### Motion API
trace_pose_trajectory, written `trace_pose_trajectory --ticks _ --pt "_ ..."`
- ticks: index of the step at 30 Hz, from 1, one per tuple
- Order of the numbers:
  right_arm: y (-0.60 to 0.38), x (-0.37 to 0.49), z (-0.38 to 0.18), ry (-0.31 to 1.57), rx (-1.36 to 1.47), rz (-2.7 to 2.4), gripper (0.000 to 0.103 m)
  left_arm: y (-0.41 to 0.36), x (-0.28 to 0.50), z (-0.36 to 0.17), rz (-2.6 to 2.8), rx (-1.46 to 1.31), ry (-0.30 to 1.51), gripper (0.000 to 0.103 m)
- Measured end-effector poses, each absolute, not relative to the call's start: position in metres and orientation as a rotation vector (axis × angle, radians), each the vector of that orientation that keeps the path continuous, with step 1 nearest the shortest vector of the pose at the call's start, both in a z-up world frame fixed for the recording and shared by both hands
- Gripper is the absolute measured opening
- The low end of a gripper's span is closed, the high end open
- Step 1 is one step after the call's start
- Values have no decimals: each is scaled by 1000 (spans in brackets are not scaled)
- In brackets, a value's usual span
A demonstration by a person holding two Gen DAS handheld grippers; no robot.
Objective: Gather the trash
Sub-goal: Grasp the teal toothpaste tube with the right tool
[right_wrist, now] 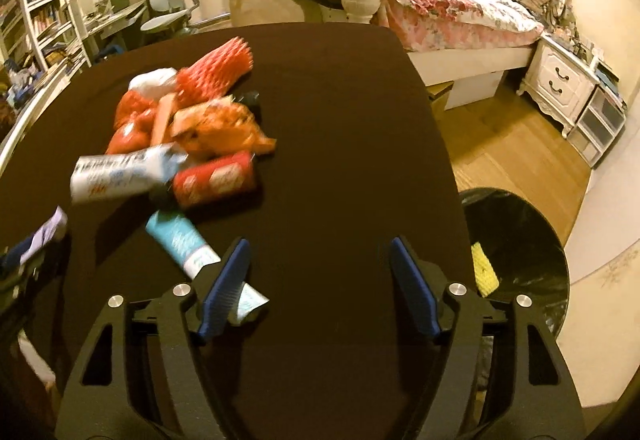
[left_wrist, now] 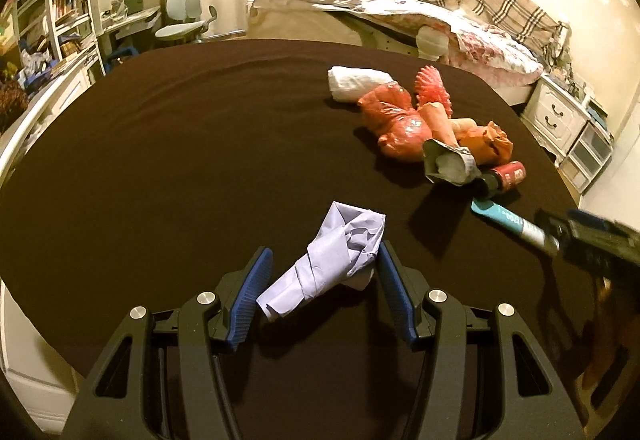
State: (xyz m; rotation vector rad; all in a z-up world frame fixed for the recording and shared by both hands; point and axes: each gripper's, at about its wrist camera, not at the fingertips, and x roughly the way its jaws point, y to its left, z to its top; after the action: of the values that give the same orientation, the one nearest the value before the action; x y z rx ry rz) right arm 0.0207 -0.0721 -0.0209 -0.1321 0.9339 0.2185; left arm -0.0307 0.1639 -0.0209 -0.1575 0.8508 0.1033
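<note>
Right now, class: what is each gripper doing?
Left gripper: closed on the crumpled lilac paper.
Right gripper: open, holding nothing; teal tube beside its left finger.

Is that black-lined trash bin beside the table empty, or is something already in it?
Not empty. The trash bin sits open beside the table, and a yellow piece lies on its black liner. Anything deeper cannot be told.

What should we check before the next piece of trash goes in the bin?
1. Left gripper holding the crumpled paper: cannot tell, pads look close but not clearly pressing.
2. Right gripper free to grab: ok, open, nothing between its pads.
3. Blue tube within reach: ok, beside the left finger.
4. Trash bin open: ok, beside the table.
5. Trash left in the pile: not ok, several pieces remain.
</note>
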Motion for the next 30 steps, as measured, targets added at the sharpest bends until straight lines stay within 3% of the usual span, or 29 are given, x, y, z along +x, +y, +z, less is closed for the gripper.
trace_pose_trajectory --ticks 16,17,21,23,27,30 --pt "-48 -4 -2 876 -95 356 70 175 -37 -25 120 -168 849 56" --pt "-44 -3 -3 878 -102 370 64 175 -37 -24 120 -167 849 56" --pt "-26 -5 -11 888 -147 408 58 176 -37 -24 120 -166 849 56" --pt "-21 -4 -16 906 -160 420 42 175 -37 -24 118 -169 849 56" --pt "-19 -10 -18 894 -207 418 23 175 -38 -24 115 -170 848 56" --pt "-20 -14 -18 894 -208 430 20 173 -38 -24 112 -169 846 56"
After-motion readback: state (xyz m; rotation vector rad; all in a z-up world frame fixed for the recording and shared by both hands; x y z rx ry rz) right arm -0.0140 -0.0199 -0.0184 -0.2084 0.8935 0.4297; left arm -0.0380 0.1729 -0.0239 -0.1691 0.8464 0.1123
